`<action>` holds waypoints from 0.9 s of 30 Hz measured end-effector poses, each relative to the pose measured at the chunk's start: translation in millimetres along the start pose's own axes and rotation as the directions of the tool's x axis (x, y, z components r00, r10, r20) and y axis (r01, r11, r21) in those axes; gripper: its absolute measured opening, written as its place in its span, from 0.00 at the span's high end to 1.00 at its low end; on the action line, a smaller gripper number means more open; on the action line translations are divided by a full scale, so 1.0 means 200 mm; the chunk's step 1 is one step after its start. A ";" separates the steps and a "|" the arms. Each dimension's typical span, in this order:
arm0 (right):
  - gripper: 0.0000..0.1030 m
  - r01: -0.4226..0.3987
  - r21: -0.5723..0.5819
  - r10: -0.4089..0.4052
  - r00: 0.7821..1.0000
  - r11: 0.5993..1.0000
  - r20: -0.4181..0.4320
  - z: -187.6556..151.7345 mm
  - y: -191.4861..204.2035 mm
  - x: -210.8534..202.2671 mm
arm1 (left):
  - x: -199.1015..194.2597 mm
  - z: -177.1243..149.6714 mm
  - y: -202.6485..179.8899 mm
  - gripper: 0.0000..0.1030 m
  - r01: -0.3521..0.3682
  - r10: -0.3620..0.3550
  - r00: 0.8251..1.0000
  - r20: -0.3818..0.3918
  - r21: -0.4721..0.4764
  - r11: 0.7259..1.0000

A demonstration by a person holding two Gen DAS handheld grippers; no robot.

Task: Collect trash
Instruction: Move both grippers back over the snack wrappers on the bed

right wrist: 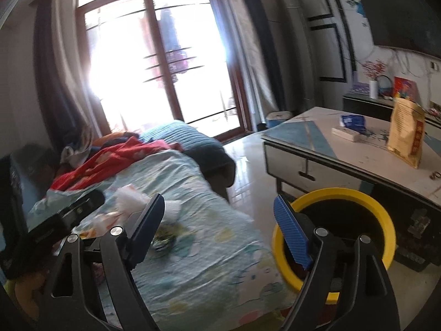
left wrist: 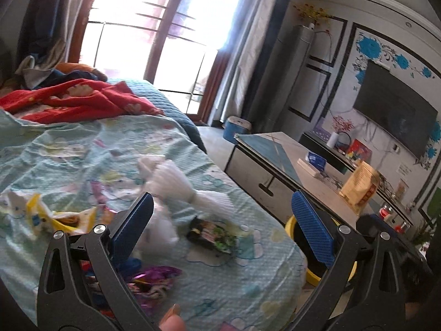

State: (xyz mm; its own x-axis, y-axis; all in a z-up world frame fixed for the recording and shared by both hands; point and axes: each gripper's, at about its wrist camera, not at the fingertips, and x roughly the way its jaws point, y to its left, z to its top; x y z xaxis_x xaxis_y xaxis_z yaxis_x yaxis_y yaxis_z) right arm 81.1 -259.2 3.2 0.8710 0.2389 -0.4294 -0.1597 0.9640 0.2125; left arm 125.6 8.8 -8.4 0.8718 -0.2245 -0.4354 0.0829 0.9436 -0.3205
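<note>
Left gripper (left wrist: 222, 222): fingers spread wide, nothing between them, hovering over the bed's near end.
Right gripper (right wrist: 220, 230): likewise released and empty, held between bed edge and bin.
Purple foil wrapper (left wrist: 153, 278): closest litter, lying on the sheet (left wrist: 220, 298) just beside the left finger's base.
Dark snack packet (left wrist: 212, 235): flat on the sheet, between the left gripper's fingers in view, not touched.
White crumpled tissue (left wrist: 171, 187): blurred, beyond the dark packet, resting on the bed.
Yellow-and-white wrapper (left wrist: 55, 215): further left on the sheet, near the tissue.
Yellow-rimmed bin (right wrist: 380, 220): on the floor just beside the bed, mouth open; inside too dark to tell contents.
Progress: seemingly early or midway; at least four pieces left on the bed, none in hand.
Remaining: each piece to be pinched and dropped into the bin; dark packet looks the likeliest next pick.
Risk: thin, flat wrappers on soft bedding, easy to catch sheet along with them.
</note>
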 end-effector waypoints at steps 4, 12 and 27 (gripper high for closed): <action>0.23 -0.045 -0.052 0.044 0.999 0.998 -0.015 -0.02 0.11 0.01 | -0.04 0.01 0.09 0.11 -0.033 0.033 0.999 0.016 -0.025 0.999; 0.23 -0.124 -0.103 0.117 0.990 0.987 -0.073 -0.07 0.28 0.04 | -0.14 0.04 0.28 0.11 -0.101 0.105 0.994 0.044 -0.079 0.992; 0.23 -0.274 -0.183 0.229 0.945 0.944 -0.235 -0.24 0.65 0.18 | -0.28 0.06 0.60 0.11 -0.211 0.225 0.972 0.061 -0.180 0.961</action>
State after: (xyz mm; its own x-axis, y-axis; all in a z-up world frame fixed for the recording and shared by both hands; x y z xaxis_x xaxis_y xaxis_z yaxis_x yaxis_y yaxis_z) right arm 69.5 -119.0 -26.7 0.6773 0.4738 -0.5628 -0.4748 0.8659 0.1577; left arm 93.0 137.8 -11.8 0.8959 0.0087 -0.4441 -0.1909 0.9103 -0.3673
